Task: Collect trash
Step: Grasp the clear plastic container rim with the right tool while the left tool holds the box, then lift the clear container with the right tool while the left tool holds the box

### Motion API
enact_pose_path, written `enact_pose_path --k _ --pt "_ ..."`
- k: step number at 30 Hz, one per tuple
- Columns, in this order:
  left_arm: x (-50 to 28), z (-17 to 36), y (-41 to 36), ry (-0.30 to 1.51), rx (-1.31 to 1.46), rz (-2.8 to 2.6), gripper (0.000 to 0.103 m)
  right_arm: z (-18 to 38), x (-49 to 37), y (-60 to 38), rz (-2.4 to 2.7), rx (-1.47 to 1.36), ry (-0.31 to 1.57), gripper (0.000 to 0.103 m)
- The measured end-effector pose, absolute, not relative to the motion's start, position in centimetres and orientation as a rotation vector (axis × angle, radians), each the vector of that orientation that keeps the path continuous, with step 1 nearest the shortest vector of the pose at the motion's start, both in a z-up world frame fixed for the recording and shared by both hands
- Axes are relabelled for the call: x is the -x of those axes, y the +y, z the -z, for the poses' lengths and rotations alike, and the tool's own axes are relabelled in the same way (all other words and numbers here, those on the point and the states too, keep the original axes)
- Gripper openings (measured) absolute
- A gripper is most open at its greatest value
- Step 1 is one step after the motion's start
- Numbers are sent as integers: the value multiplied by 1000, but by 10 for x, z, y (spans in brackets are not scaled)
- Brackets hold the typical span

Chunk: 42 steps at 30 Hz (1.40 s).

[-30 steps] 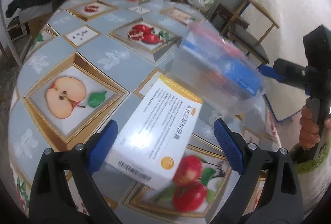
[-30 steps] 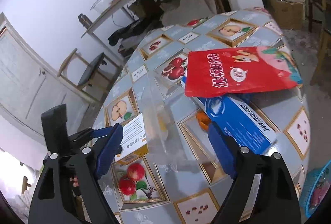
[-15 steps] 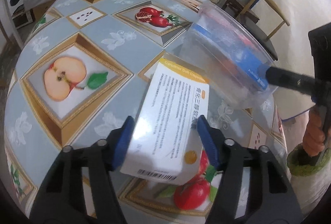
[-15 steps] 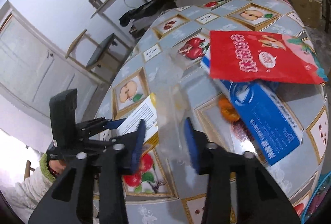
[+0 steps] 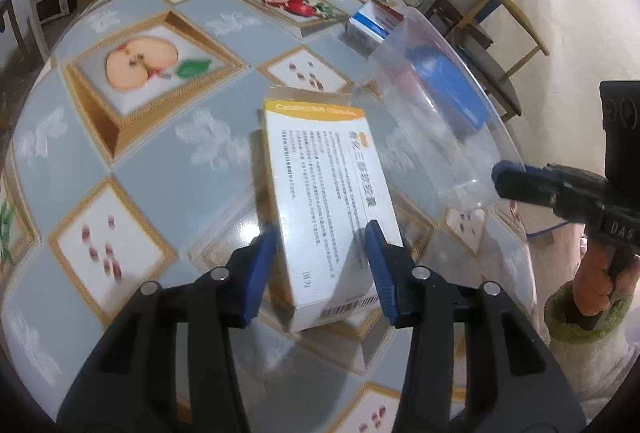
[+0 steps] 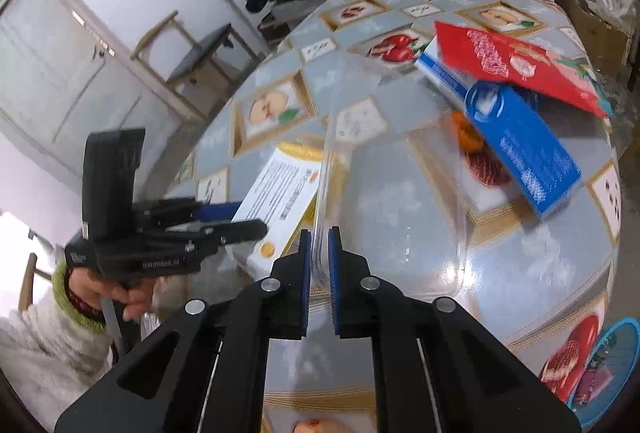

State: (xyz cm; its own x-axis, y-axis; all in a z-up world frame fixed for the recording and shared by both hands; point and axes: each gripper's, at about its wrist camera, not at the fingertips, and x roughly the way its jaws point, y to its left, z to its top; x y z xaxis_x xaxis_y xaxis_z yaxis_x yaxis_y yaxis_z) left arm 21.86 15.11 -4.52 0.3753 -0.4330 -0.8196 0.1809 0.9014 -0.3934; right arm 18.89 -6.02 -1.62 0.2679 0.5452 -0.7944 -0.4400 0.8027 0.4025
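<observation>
My left gripper is shut on a white and orange carton and holds it tilted just above the fruit-print tablecloth. The carton also shows in the right wrist view. My right gripper is shut on the rim of a clear plastic tray, which it holds up over the table. The tray shows in the left wrist view to the right of the carton. A blue box and a red snack bag lie beyond the tray.
A small orange item lies beside the blue box. A blue basket stands on the floor at the lower right. Chairs and shelving with clutter ring the round table. The table's edge runs close to my right hand.
My left gripper closed on the carton and lifted its near end. My right gripper closed on the clear tray's rim and pulled it nearer.
</observation>
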Motion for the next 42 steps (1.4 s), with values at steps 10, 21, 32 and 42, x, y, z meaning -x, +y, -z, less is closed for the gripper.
enact_pose_path --k 10,21,32,42 --pt "-145 51 154 1193 285 438 42 19 -97 -67 -662 -44 1192 9" --pt "-167 22 160 1044 324 324 84 -3 -84 -123 -553 -250 1040 58" --pt "-192 26 127 1064 204 294 84 56 -138 -132 -340 -198 1179 37" --pt "-219 39 114 1099 170 238 85 63 -120 -169 -171 -332 1156 8"
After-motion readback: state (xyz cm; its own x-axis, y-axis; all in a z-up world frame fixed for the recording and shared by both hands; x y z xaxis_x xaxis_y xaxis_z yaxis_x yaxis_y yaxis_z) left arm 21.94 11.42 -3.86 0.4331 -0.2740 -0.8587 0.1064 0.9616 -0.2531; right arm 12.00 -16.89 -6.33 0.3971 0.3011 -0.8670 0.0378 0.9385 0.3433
